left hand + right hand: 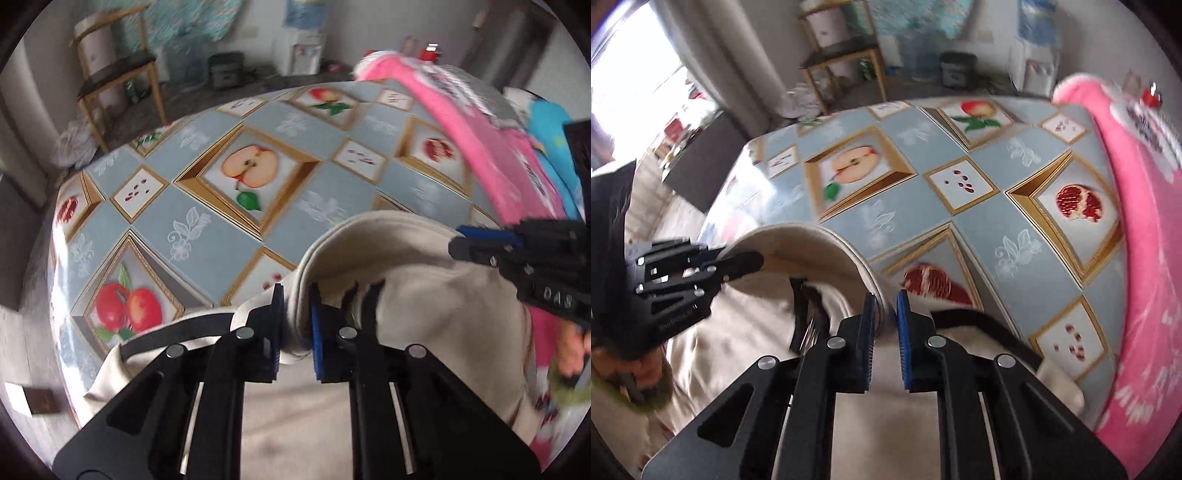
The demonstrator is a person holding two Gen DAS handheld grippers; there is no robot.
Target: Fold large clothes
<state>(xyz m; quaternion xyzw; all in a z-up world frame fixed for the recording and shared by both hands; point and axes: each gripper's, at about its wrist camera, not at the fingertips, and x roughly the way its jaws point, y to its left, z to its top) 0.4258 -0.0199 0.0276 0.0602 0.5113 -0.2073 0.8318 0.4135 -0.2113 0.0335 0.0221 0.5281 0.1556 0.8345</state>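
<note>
Beige garment [424, 273] edge clamped by left hand-held gripper [297, 325] and right hand-held gripper [886, 325], fruit-patterned worktop [207, 206], pink cloth [1145, 295] beside

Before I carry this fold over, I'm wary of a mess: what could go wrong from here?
1. The beige garment is pinched only at its rolled edge by the left gripper and right gripper; the edge might slip out.
2. The pink cloth lies close by and could get dragged along.
</note>
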